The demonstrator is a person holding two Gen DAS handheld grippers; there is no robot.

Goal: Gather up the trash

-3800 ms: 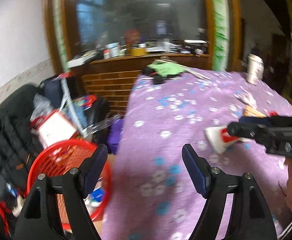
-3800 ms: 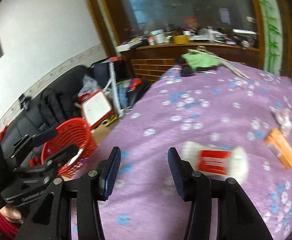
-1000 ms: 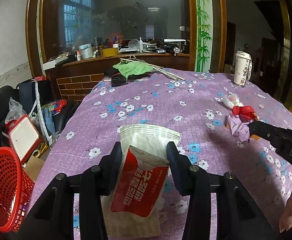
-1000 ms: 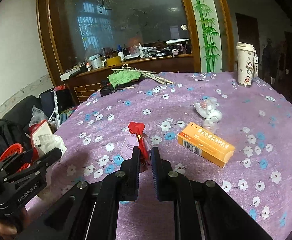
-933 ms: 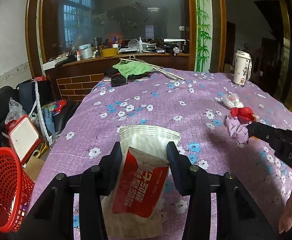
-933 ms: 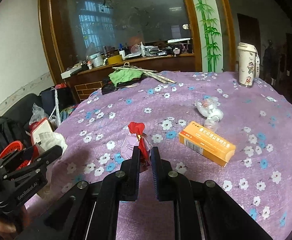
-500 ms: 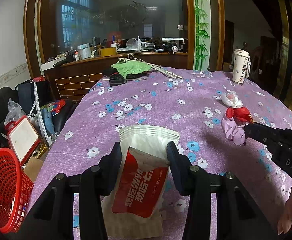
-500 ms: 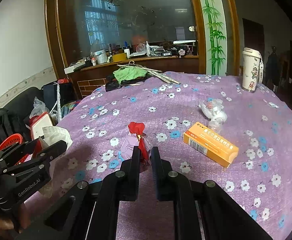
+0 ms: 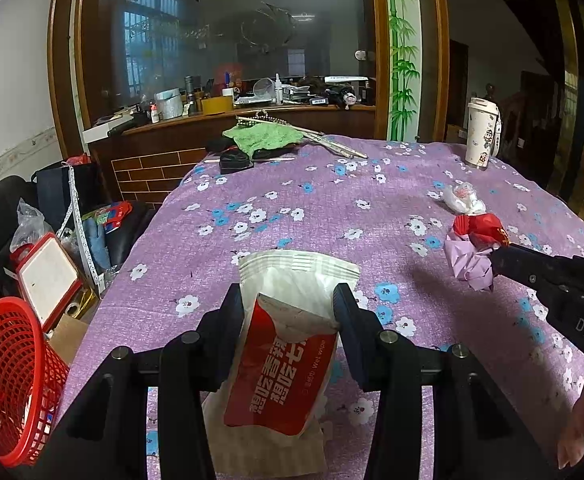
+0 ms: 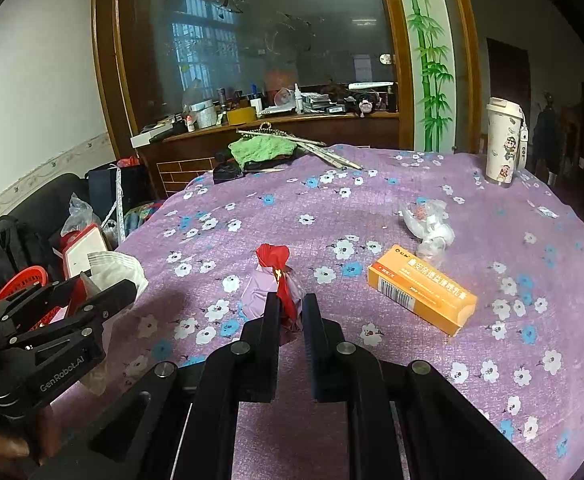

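My left gripper (image 9: 289,306) is shut on a white and red wet-wipe packet (image 9: 287,352) and holds it above the purple flowered tablecloth (image 9: 312,208). My right gripper (image 10: 290,308) is shut on a crumpled red and lilac wrapper (image 10: 273,280), also seen at the right of the left wrist view (image 9: 474,248). The left gripper with its packet (image 10: 111,270) shows at the left of the right wrist view. An orange box (image 10: 422,288) and a crumpled clear plastic wrapper (image 10: 428,222) lie on the cloth to the right.
A red mesh basket (image 9: 9,376) stands on the floor left of the table, beside bags and clutter. A white tumbler (image 10: 504,148) stands at the far right. A green cloth (image 9: 261,136) and sticks lie at the far edge. A wooden counter stands behind.
Since 3.8 s ago both grippers have closed on trash: the left on the wet-wipe packet, the right on the red and lilac wrapper. Over the last second both have lifted slightly.
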